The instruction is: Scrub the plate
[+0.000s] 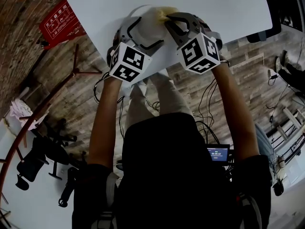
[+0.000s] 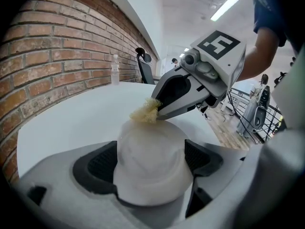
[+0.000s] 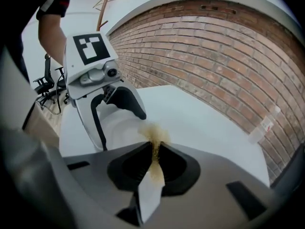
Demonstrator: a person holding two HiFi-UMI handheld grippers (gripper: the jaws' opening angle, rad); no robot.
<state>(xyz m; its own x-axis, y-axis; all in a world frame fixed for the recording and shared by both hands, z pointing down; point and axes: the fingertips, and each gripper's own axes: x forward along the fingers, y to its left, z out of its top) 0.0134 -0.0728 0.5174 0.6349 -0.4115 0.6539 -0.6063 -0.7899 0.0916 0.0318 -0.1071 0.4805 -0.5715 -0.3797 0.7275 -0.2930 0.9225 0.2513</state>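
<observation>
A white plate (image 1: 148,24) is held over the white table (image 1: 219,8), with my left gripper (image 1: 145,32) shut on its edge. In the left gripper view the plate (image 2: 150,163) fills the gap between the dark pads. My right gripper (image 1: 167,22) is shut on a yellowish scrubbing sponge (image 1: 167,12). The sponge (image 2: 144,112) touches the plate's far rim. In the right gripper view the sponge (image 3: 155,137) sticks out past the closed jaws, with the plate (image 3: 121,128) and the left gripper (image 3: 102,104) just behind it.
A clear bottle (image 2: 114,68) stands on the table by the brick wall (image 2: 52,56). On the floor are a red sign (image 1: 59,20), a coat stand (image 1: 71,73), an office chair (image 1: 38,159) and cables. A small lit screen (image 1: 218,153) sits by my right arm.
</observation>
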